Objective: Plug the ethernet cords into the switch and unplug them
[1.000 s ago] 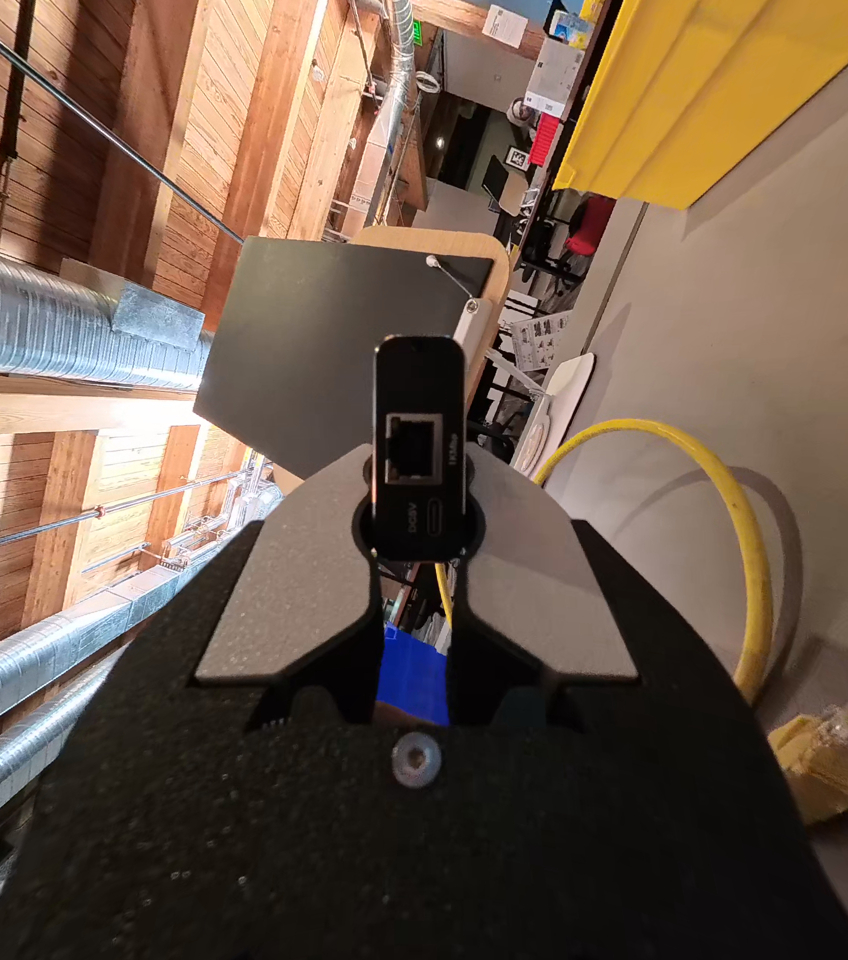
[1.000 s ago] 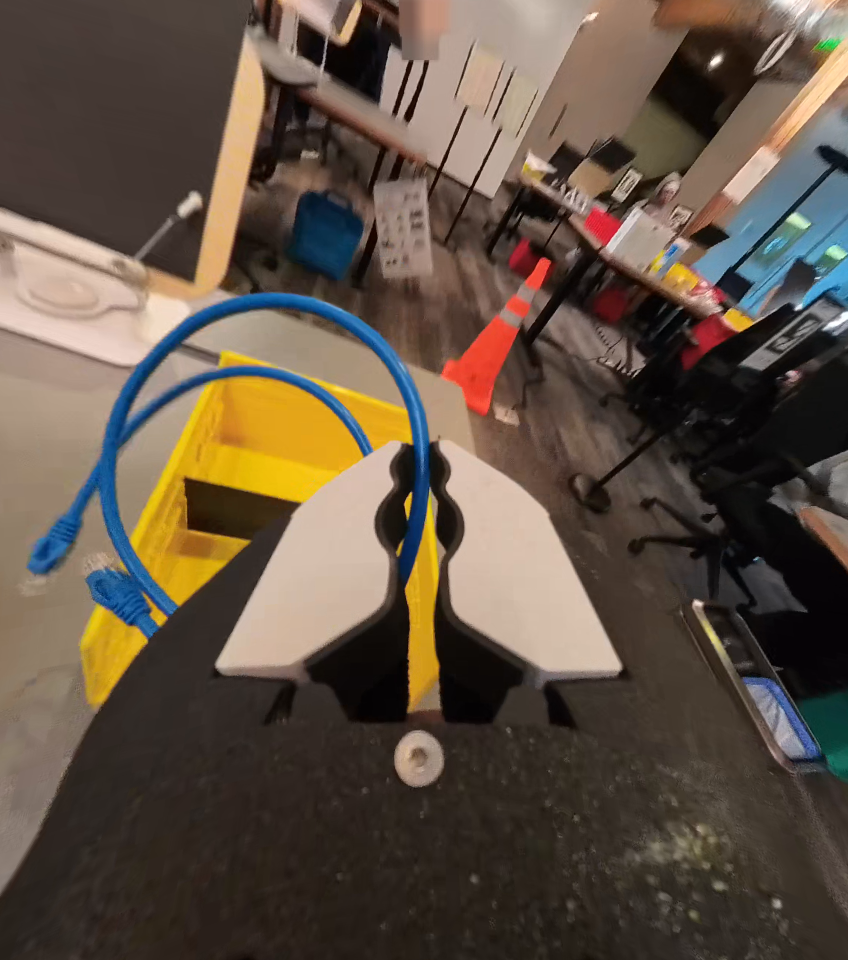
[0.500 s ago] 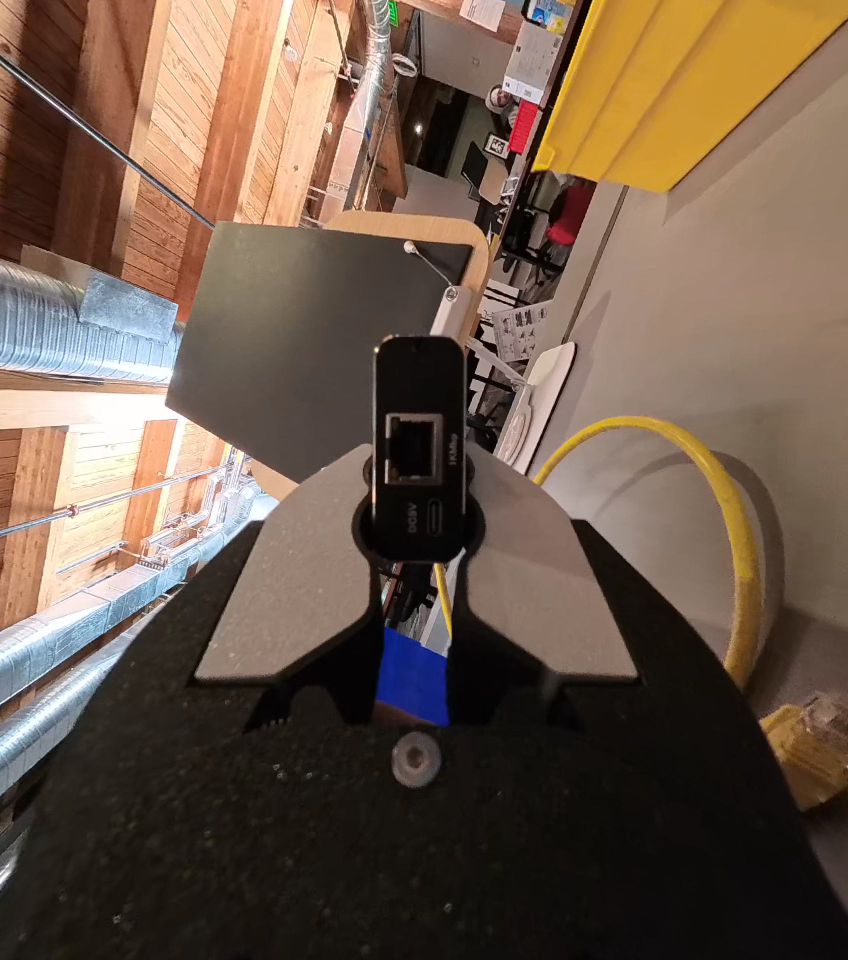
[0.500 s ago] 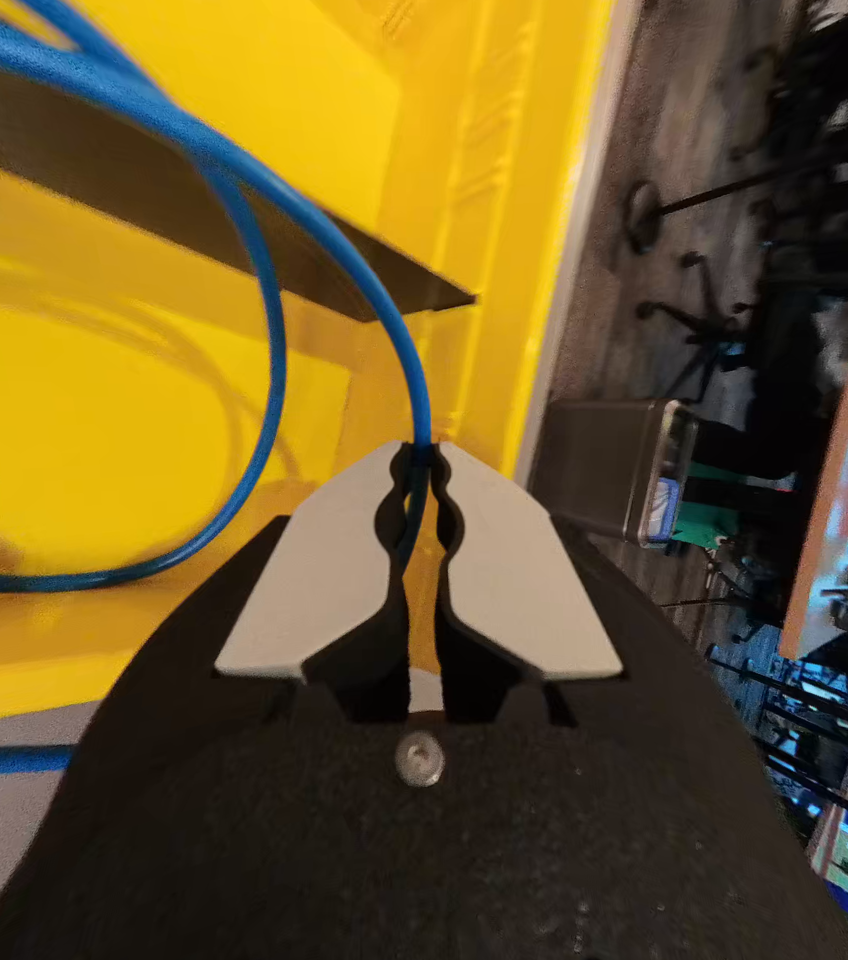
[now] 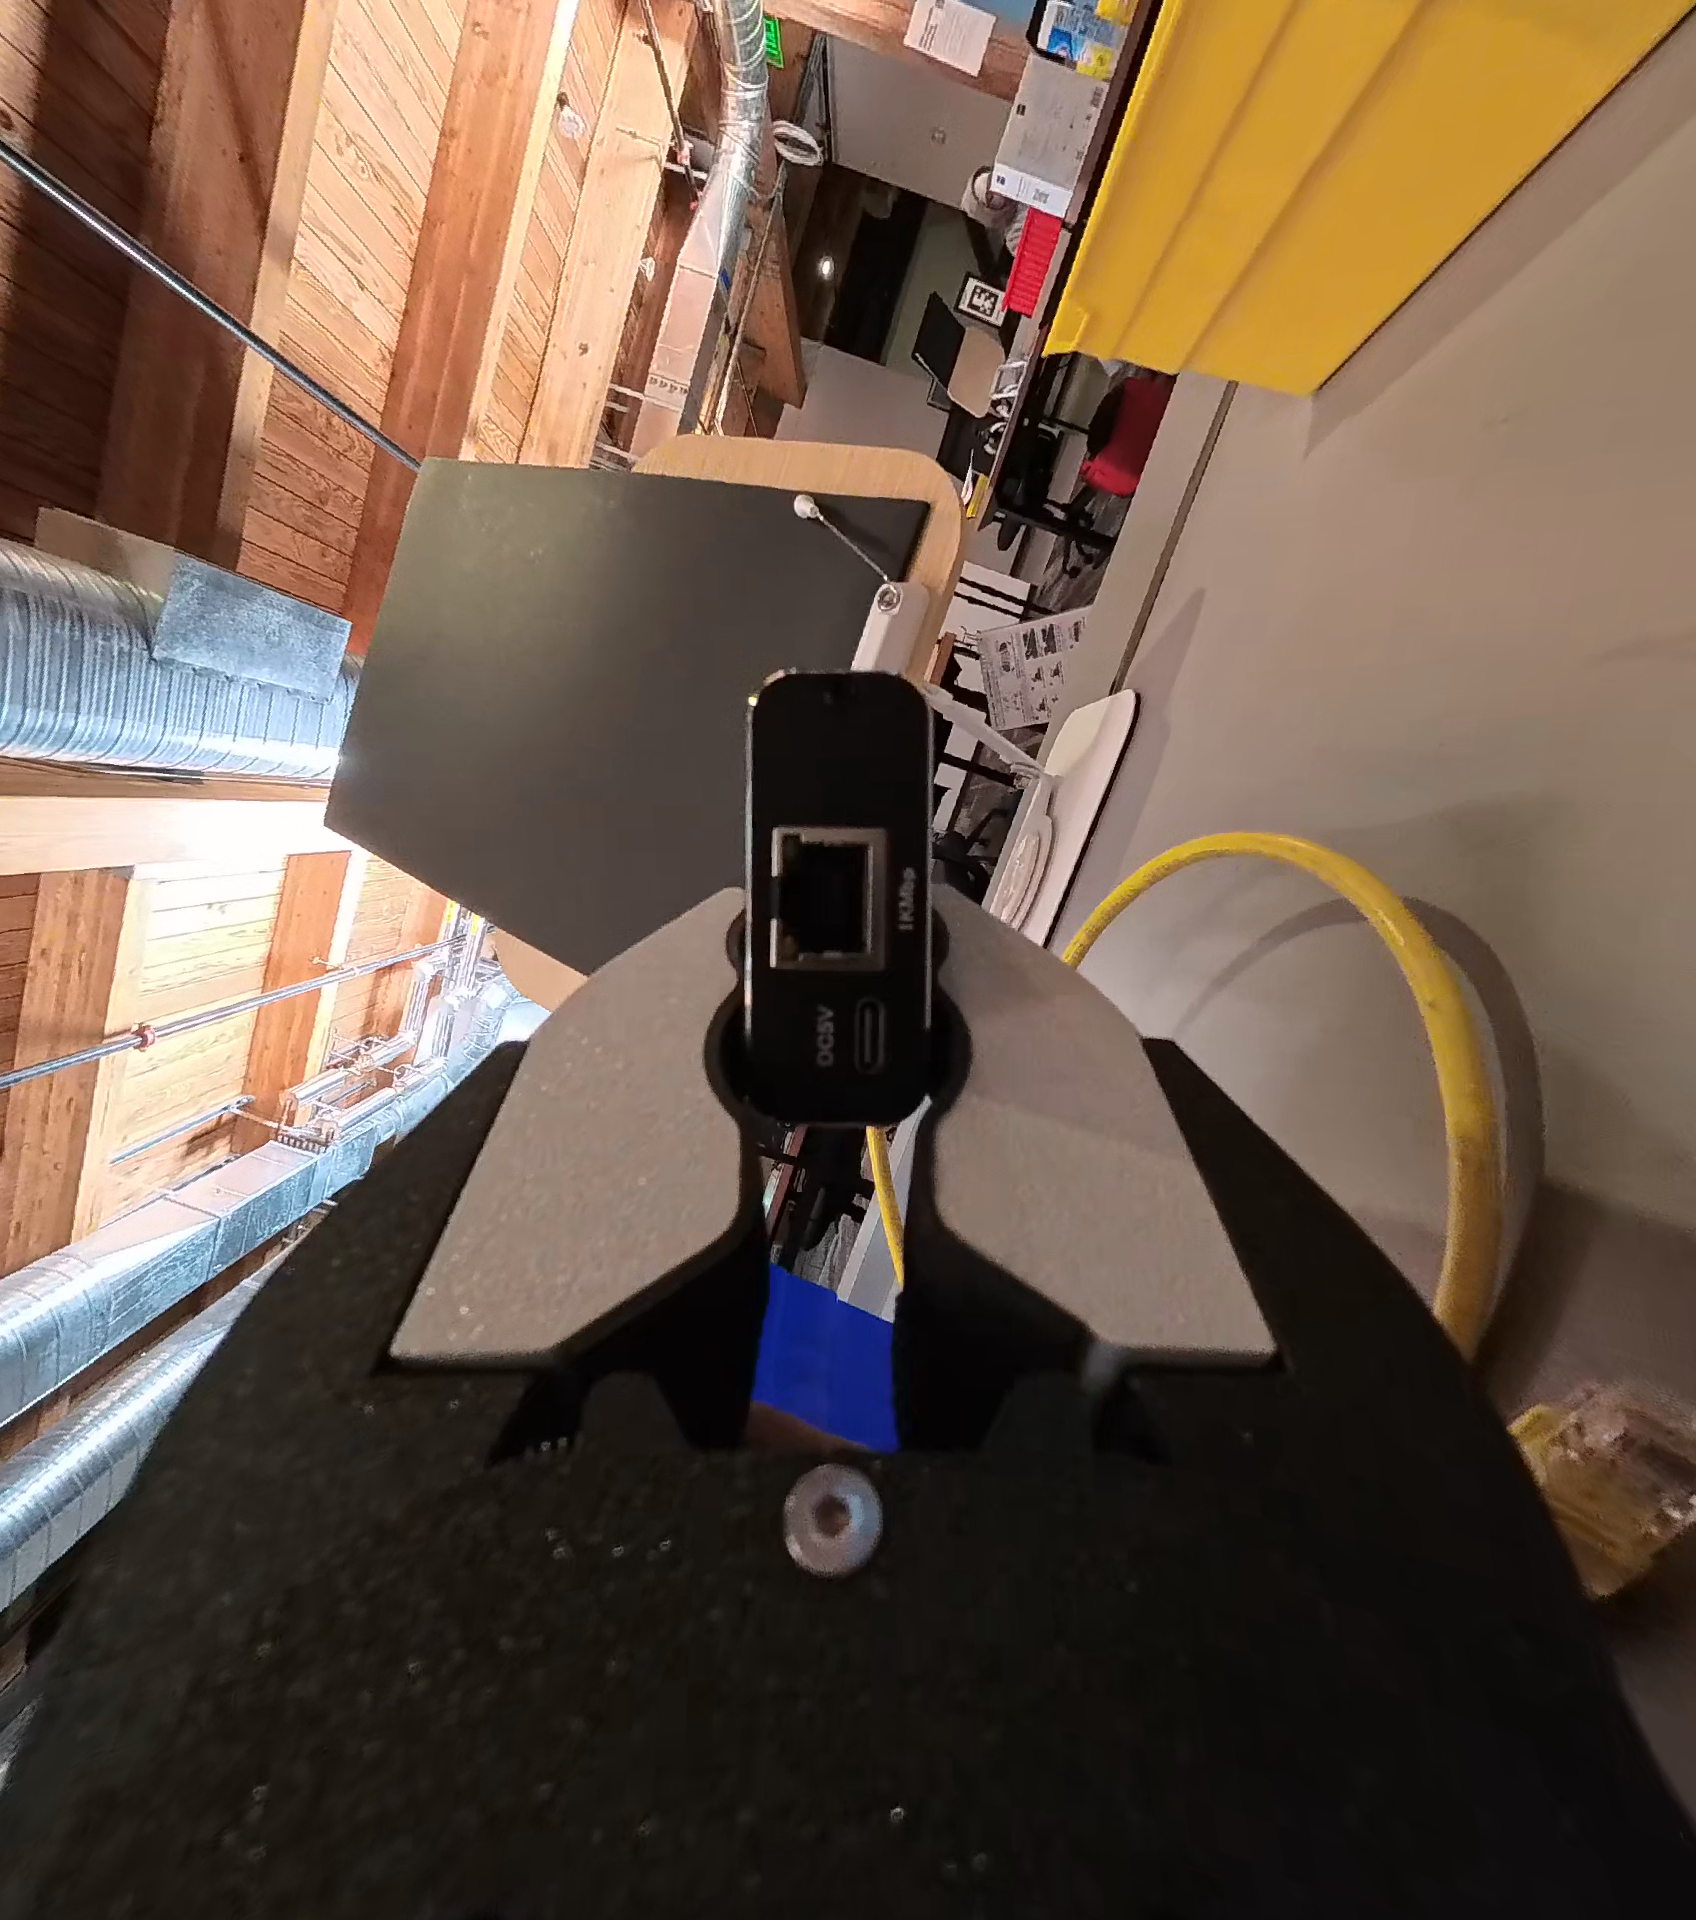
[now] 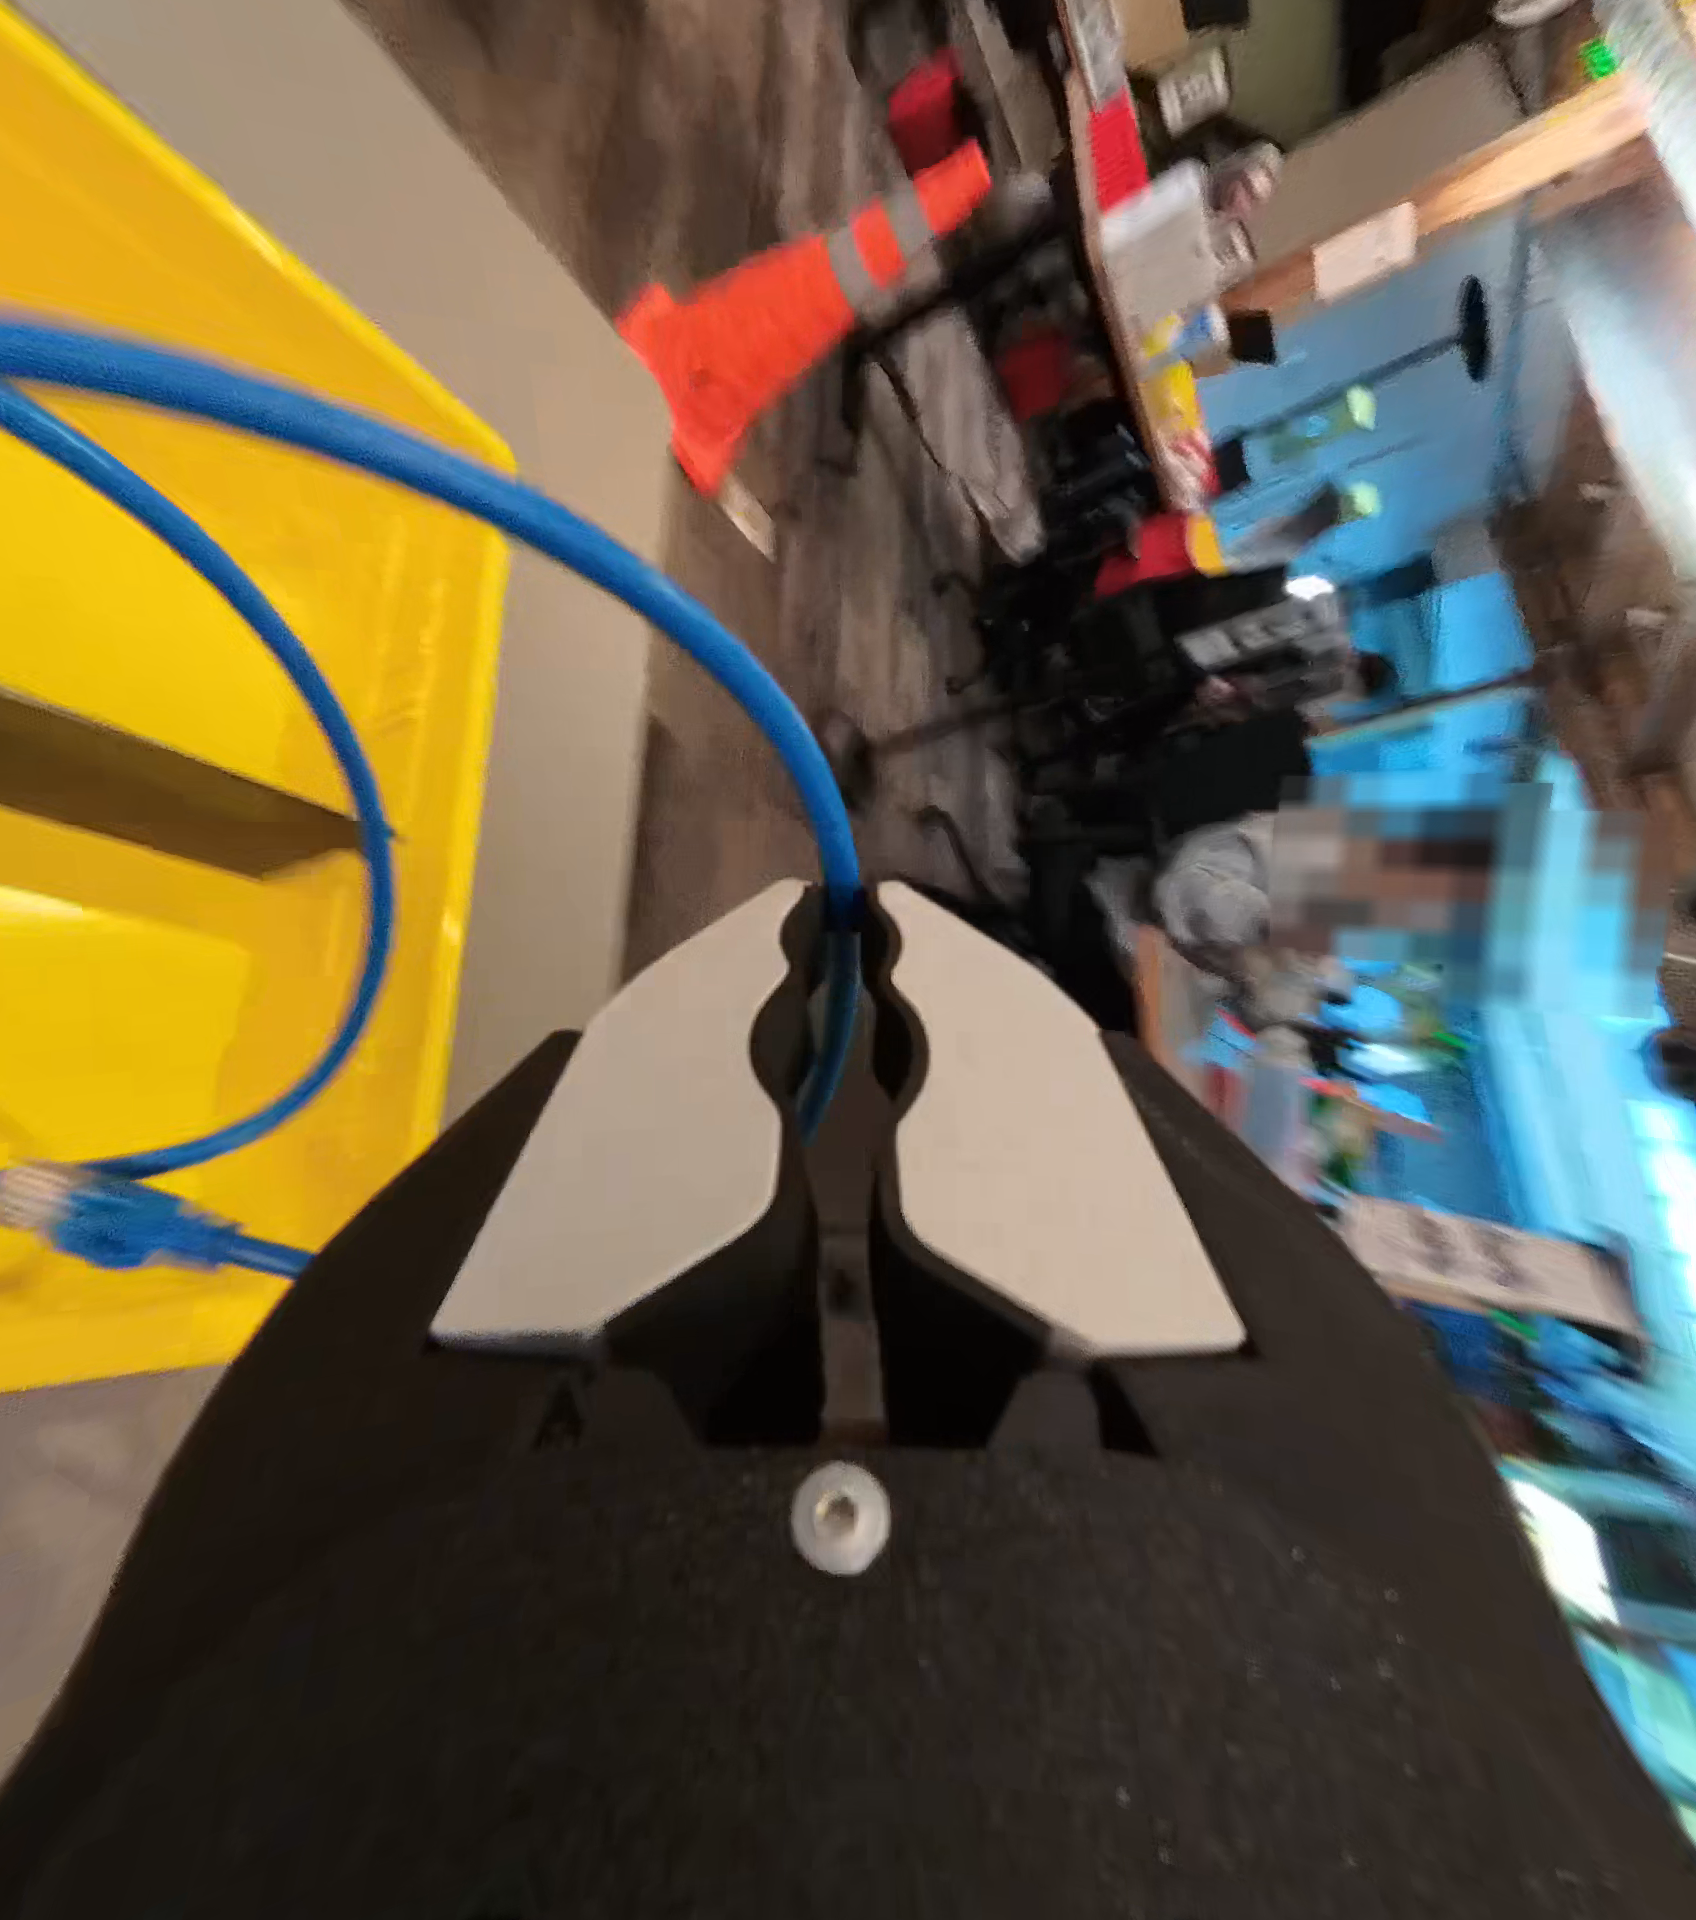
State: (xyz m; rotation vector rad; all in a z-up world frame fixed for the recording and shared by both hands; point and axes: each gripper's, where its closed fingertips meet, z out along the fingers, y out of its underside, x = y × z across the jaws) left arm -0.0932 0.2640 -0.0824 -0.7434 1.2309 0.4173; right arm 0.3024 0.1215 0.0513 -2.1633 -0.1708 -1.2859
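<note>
In the left wrist view my left gripper [image 5: 839,997] is shut on a small black switch [image 5: 836,894], held upright with its empty ethernet port and a smaller port facing the camera. A yellow ethernet cord [image 5: 1446,1039] arcs on the grey table [image 5: 1446,623] to the right, its clear plug [image 5: 1633,1496] lying loose. In the right wrist view my right gripper [image 6: 844,904] is shut on a blue ethernet cord [image 6: 615,561]. The cord loops left over a yellow bin [image 6: 96,727], and its blue plug [image 6: 96,1226] hangs at the lower left.
The yellow bin [image 5: 1343,156] stands at the table's far side. A black board [image 5: 595,707] stands behind the switch. An orange traffic cone [image 6: 802,301] and office furniture stand on the floor beyond the table edge. The right view is blurred. My hands' fingertips stand some 45 cm from each other.
My right gripper has swung with the blue cord still in it, from over the bin's inside toward the table edge and the room. The left gripper and switch have hardly moved.
</note>
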